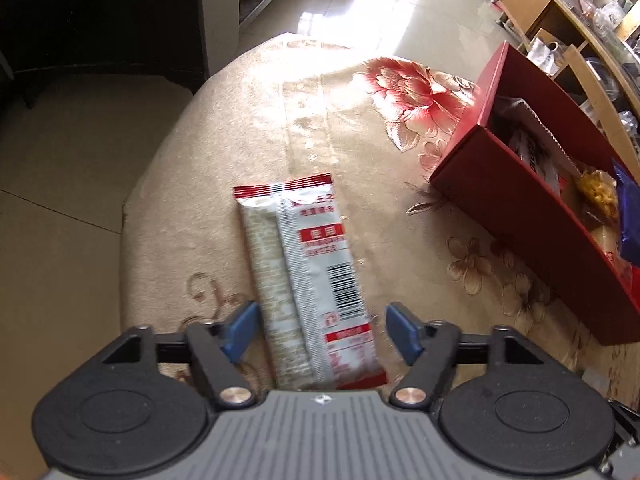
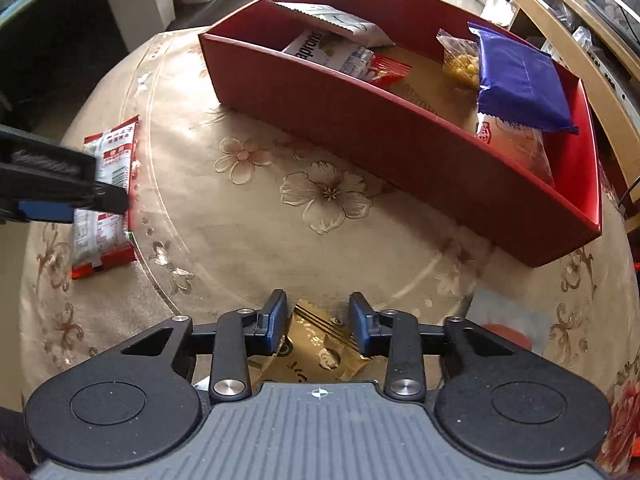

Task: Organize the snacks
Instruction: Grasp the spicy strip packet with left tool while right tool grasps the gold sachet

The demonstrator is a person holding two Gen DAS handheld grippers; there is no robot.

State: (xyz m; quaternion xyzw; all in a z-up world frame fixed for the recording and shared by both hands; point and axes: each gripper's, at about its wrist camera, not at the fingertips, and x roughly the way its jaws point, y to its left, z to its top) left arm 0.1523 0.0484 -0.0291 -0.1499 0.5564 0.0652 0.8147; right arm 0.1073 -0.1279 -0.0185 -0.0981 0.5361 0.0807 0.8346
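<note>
A long silver-and-red snack packet (image 1: 312, 276) lies on the flowered tablecloth, its near end between the blue pads of my open left gripper (image 1: 322, 330); the pads stand apart from its sides. The packet also shows in the right wrist view (image 2: 108, 200), with the left gripper (image 2: 52, 184) over it. My right gripper (image 2: 318, 326) is part-way closed around a gold packet (image 2: 320, 348) lying on the table; I cannot tell whether the pads touch it. A red box (image 2: 400, 140) holds several snacks, among them a blue packet (image 2: 520, 80). It also shows in the left wrist view (image 1: 520, 208).
The round table's edge (image 1: 132, 208) drops off to the left onto a tiled floor. Wooden shelving (image 1: 580, 40) with clutter stands behind the box. A light blue wrapper (image 2: 504, 316) lies to the right of my right gripper.
</note>
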